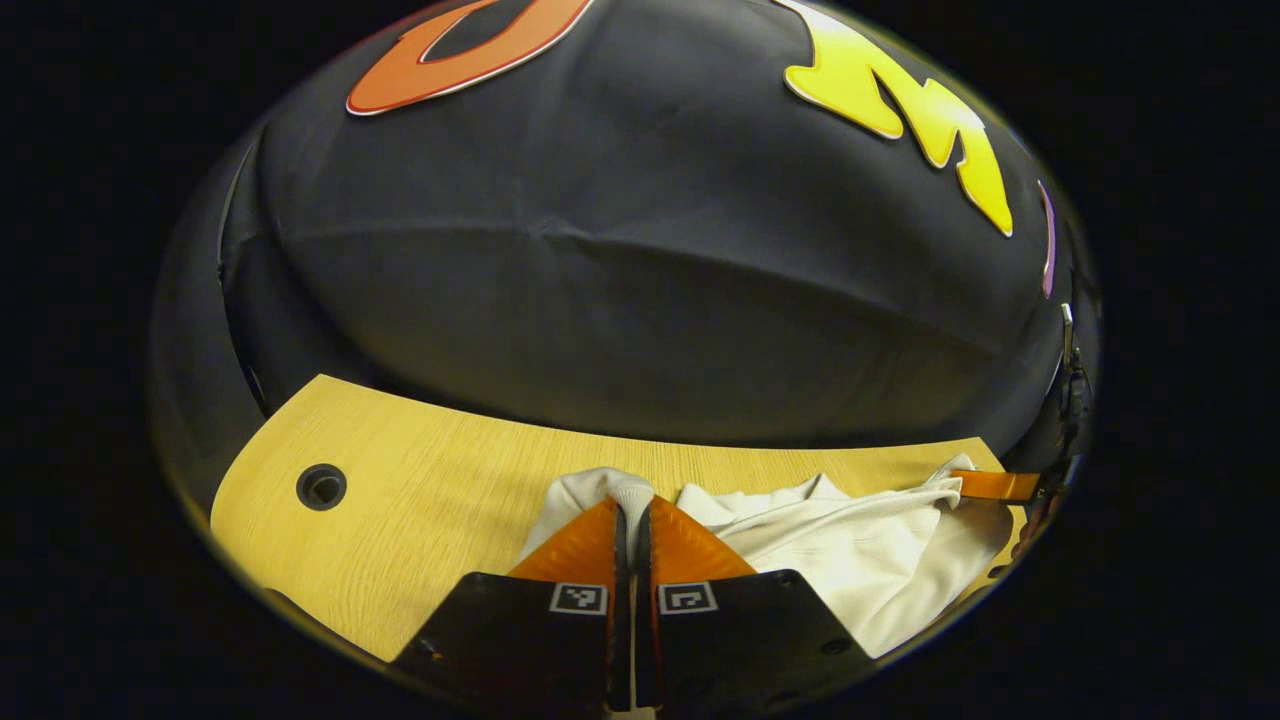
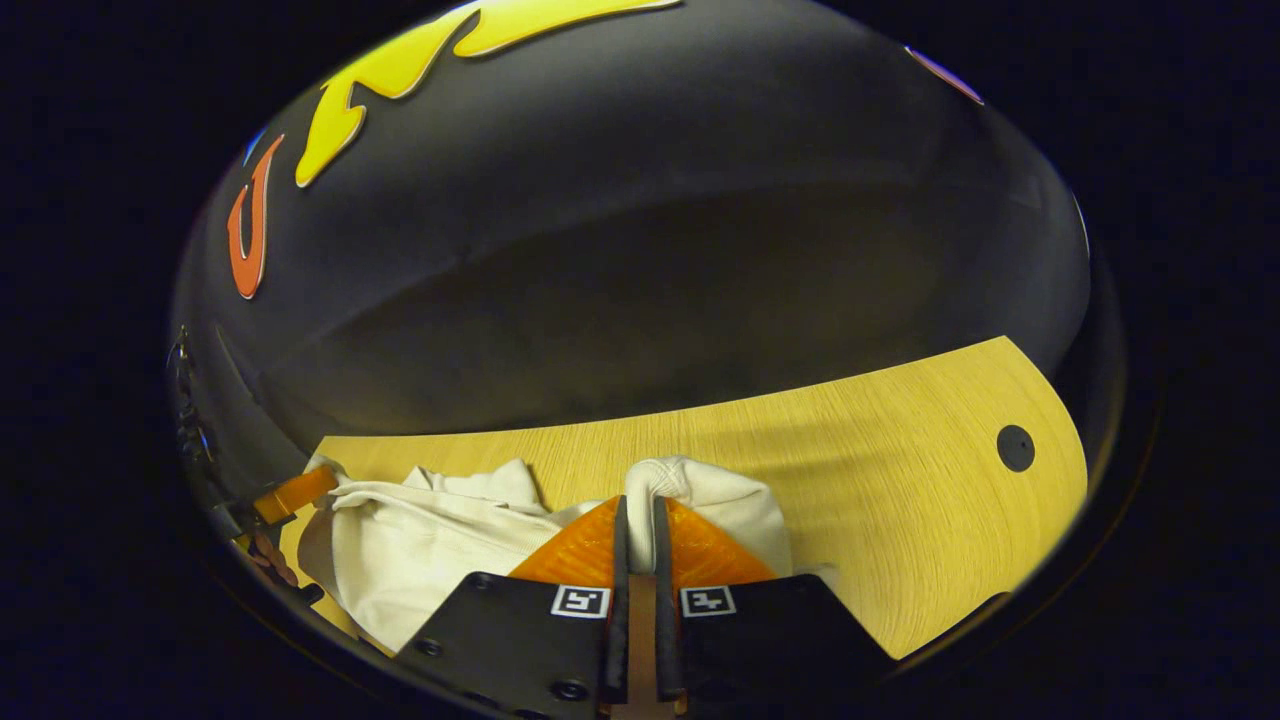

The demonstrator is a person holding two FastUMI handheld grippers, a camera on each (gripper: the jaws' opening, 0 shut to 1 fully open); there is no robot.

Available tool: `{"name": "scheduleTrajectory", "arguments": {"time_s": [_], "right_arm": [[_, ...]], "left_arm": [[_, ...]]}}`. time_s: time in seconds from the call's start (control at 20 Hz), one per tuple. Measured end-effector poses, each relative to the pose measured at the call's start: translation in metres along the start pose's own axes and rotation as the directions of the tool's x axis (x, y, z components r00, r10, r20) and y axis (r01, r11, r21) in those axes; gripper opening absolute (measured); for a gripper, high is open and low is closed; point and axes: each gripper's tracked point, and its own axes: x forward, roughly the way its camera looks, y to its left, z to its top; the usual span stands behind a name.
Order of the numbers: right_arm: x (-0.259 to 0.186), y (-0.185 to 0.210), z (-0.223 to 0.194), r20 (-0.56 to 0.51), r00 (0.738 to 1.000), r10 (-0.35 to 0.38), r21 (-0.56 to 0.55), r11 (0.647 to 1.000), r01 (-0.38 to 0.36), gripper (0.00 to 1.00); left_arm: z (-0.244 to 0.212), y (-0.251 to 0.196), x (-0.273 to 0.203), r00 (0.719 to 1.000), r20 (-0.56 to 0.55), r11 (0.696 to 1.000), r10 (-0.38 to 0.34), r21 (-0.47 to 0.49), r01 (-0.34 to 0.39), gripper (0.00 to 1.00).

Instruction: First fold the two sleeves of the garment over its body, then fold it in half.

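A white garment (image 1: pixel 860 550) lies bunched on the wooden table (image 1: pixel 420 500), lifted between the two grippers. In the left gripper view my left gripper (image 1: pixel 632 510) is shut on a fold of the garment, white cloth poking out above its orange fingers (image 1: pixel 585 545). The right gripper's orange finger (image 1: pixel 995 486) shows at the far right, holding the cloth's other end. In the right gripper view my right gripper (image 2: pixel 638 510) is shut on another fold of the garment (image 2: pixel 430 540). At the left edge of that view sits the left gripper's finger (image 2: pixel 295 493), cloth stretched toward it.
The table's far edge meets the black booth wall. A round cable hole (image 1: pixel 321 487) sits in the table's left part in the left gripper view, and the hole (image 2: pixel 1015 447) shows at the right in the right gripper view. Bare wood (image 2: pixel 900 520) lies beside the garment.
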Motion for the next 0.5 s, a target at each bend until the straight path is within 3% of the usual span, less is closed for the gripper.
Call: {"name": "scheduleTrajectory", "arguments": {"time_s": [0.05,0.1,0.2,0.25,0.3,0.35,0.45,0.5], "right_arm": [[-0.001,0.004,0.002,0.007,1.000,0.008,-0.003,1.000,-0.008,0.20],[-0.003,0.002,0.006,0.013,1.000,0.003,-0.010,1.000,-0.002,0.30],[-0.014,0.006,0.017,0.044,0.999,0.012,-0.001,1.000,-0.012,0.33],[-0.024,0.010,0.026,0.064,0.998,0.011,0.003,1.000,-0.011,0.52],[-0.034,0.011,0.033,0.081,0.997,0.003,0.000,1.000,-0.003,0.64],[-0.044,0.011,0.039,0.107,0.994,0.002,-0.009,1.000,-0.001,0.75],[-0.075,0.011,0.056,0.155,0.988,-0.007,-0.042,0.999,0.013,0.78],[-0.098,0.013,0.064,0.185,0.983,-0.010,-0.059,0.998,0.021,0.86]], "left_arm": [[0.002,-0.001,-0.001,1.000,0.004,1.000,-0.004,0.007,0.004,0.11],[0.004,-0.001,0.000,1.000,0.002,1.000,0.007,0.027,-0.007,0.04],[0.011,-0.001,-0.009,1.000,0.009,0.998,0.018,0.063,-0.018,0.65],[0.019,0.001,-0.014,0.999,0.031,0.998,0.023,0.059,-0.025,0.96],[0.031,0.003,-0.022,0.998,0.060,0.998,0.035,0.048,-0.038,0.92],[0.046,0.005,-0.032,0.994,0.095,0.998,0.048,0.038,-0.052,0.97],[0.071,0.000,-0.059,0.988,0.143,0.997,0.057,0.035,-0.062,0.98],[0.085,-0.002,-0.078,0.984,0.168,0.997,0.059,0.034,-0.066,0.98]]}}
